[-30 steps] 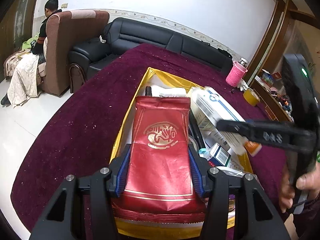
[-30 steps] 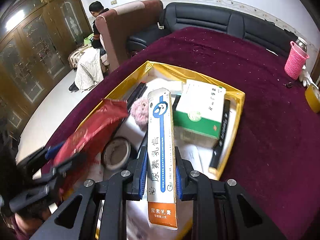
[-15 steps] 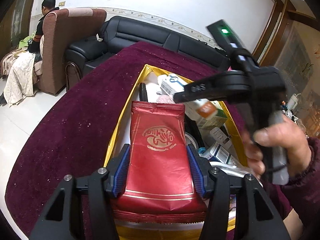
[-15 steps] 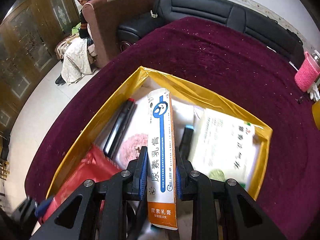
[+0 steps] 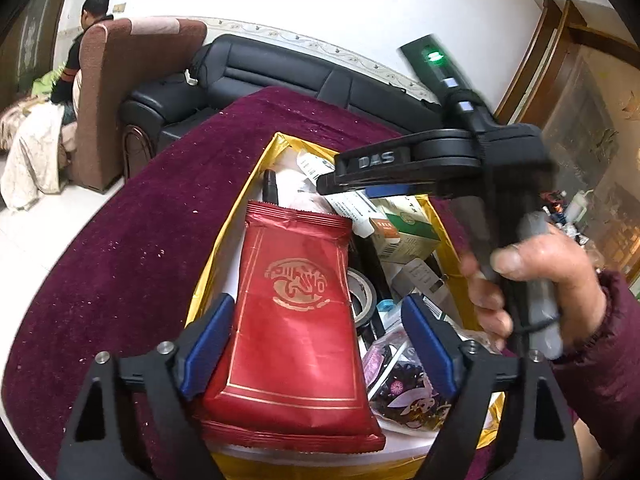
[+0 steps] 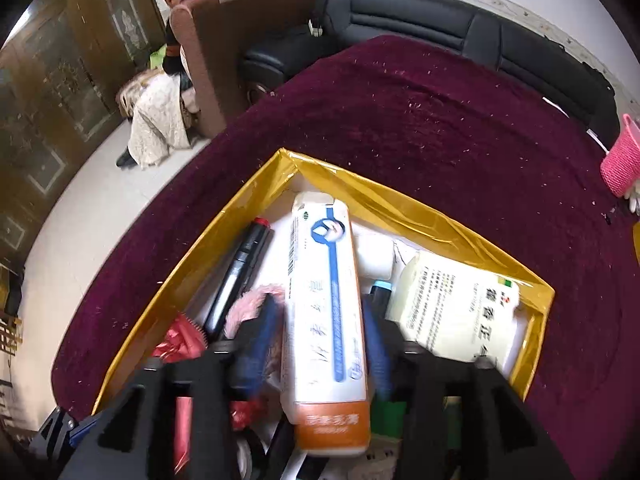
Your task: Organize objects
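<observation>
**Grippers part over the gold box**

Jaws of the left gripper (image 5: 316, 344) have just been opening and now stand wide, blue pads clear of the red foil packet (image 5: 294, 320) that lies between them. That packet rests lengthwise at the near end of the gold-walled box (image 5: 224, 240), tilted towards the box's left wall. Just right of it, by the right pad, lies a clear bag of dark printed trinkets (image 5: 404, 380), and beyond that a roll of tape (image 5: 362, 292).

Further in, the right gripper (image 6: 320, 348) hangs over the middle of the box, a hand (image 5: 548, 288) in a maroon sleeve on its handle. Its jaws have just been opening too; the white-and-blue ointment carton (image 6: 324, 320) with the orange end lies between the blurred blue pads, which no longer press on it. The carton points toward the far left corner of the box. Left of it lie a pink fluffy thing (image 6: 256, 304) and a black marker with a red tip (image 6: 238, 272) along the left wall. To its right a cream medicine box (image 6: 456, 312) sits in the far right corner.

Beyond the box spreads the maroon tablecloth (image 6: 440, 120), with a pink basket (image 6: 622, 160) at its far right edge.
</observation>
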Action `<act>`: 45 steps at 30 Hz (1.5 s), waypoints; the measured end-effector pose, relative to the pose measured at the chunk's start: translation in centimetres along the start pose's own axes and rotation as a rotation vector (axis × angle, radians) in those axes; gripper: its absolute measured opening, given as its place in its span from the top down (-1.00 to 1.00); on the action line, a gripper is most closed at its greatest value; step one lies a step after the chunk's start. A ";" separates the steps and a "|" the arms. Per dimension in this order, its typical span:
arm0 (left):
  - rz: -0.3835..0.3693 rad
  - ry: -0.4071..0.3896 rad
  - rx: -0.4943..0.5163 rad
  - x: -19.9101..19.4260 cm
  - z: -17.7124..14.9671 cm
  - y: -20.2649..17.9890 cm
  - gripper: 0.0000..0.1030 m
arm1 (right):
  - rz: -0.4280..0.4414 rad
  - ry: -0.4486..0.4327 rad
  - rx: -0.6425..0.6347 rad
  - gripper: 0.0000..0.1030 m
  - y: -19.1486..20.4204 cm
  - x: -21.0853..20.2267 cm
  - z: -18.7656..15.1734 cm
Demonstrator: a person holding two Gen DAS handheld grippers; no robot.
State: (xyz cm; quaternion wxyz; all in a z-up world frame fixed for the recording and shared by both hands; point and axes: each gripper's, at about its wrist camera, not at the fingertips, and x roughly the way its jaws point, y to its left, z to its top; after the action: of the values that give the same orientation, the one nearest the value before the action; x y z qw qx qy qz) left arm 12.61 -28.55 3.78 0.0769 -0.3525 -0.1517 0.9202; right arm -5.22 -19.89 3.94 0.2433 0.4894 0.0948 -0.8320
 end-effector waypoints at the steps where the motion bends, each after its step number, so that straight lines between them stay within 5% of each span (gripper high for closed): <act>1: 0.013 -0.007 0.008 -0.1 0.0 -0.2 -0.75 | -0.001 -0.019 -0.007 -0.36 0.1 -0.7 -0.3; 11: 0.162 -0.167 0.083 -4.1 0.8 -3.9 -0.92 | -0.071 -0.256 -0.082 -0.83 0.2 -9.9 -5.4; 21: 0.362 -0.321 0.174 -8.0 0.5 -8.9 -1.00 | -0.088 -0.287 0.002 -0.86 -3.3 -12.8 -10.9; 31: 0.463 -0.324 0.108 -8.9 -0.1 -11.2 -1.00 | -0.136 -0.349 0.019 -0.86 -5.4 -15.2 -15.5; 37: 0.381 -0.283 0.039 -9.1 -0.1 -10.9 -1.00 | -0.150 -0.399 0.022 -0.90 -5.6 -16.7 -17.8; 45: 0.440 -0.307 0.075 -9.3 -0.4 -12.1 -1.00 | -0.183 -0.423 -0.002 -0.96 -5.2 -16.6 -19.7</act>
State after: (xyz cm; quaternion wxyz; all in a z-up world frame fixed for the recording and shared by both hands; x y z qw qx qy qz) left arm 20.21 -19.32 13.32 -0.1358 -0.2302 -0.0472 0.9625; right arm 14.00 -2.39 7.90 0.1819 0.2935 0.0863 -0.9345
